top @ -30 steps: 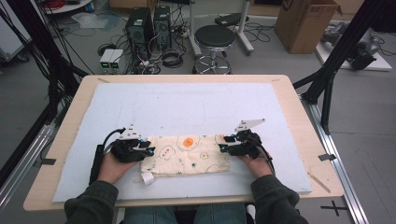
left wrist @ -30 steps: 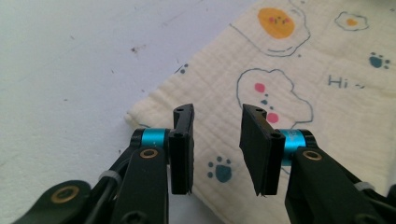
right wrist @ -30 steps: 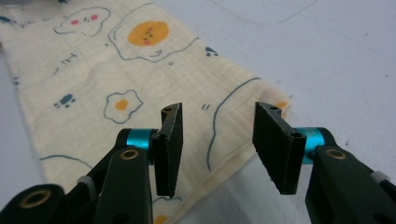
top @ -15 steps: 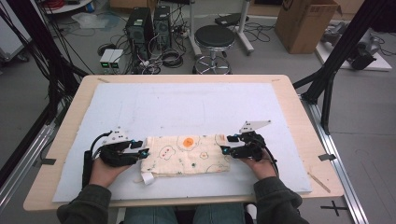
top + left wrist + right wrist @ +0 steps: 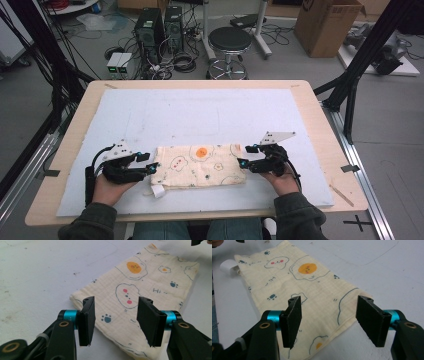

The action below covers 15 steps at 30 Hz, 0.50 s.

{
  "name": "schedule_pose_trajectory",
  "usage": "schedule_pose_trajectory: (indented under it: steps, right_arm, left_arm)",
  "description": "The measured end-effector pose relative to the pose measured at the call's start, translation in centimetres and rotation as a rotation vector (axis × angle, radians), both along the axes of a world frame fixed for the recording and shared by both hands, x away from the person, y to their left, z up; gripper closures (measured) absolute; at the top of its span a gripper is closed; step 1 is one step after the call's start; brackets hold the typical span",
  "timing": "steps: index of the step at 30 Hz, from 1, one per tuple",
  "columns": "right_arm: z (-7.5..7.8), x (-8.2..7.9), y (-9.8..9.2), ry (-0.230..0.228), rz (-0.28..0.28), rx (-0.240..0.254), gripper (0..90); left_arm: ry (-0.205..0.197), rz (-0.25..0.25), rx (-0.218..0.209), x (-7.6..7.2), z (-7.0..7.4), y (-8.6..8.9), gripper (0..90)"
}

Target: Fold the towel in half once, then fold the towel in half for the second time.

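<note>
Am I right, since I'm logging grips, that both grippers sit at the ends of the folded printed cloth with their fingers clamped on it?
Not quite. The left gripper and right gripper do sit at the ends of the folded printed cloth, but both gripper views show the fingers apart, having just been opening, clamping nothing.

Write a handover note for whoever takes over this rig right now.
Left tool: open, jaws just been opening, nothing between them, at the left end of the folded cloth.
Right tool: open, jaws just been opening, nothing held, at the cloth's right end.
Cloth: flat on the white mat near the front edge, a white tag sticking out at its front left corner.
Done: cloth lies folded into a long rectangle and released.
Left: probably another fold or a tidy-up; check the edges first.
</note>
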State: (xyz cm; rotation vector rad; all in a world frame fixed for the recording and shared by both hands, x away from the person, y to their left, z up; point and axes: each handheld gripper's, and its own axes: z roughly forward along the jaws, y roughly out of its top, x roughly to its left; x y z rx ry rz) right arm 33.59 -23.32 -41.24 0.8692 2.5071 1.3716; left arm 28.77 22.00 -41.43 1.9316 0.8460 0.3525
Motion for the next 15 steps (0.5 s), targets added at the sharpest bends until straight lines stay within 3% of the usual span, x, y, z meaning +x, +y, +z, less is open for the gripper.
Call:
schedule_pose_trajectory:
  steps: [15]
  right_arm:
    - [-0.22, 0.05, 0.54, 0.0, 0.0, -0.027, 35.9]
  left_arm:
    - [-0.016, 0.007, 0.005, 0.2, -0.06, 0.05, 44.8]
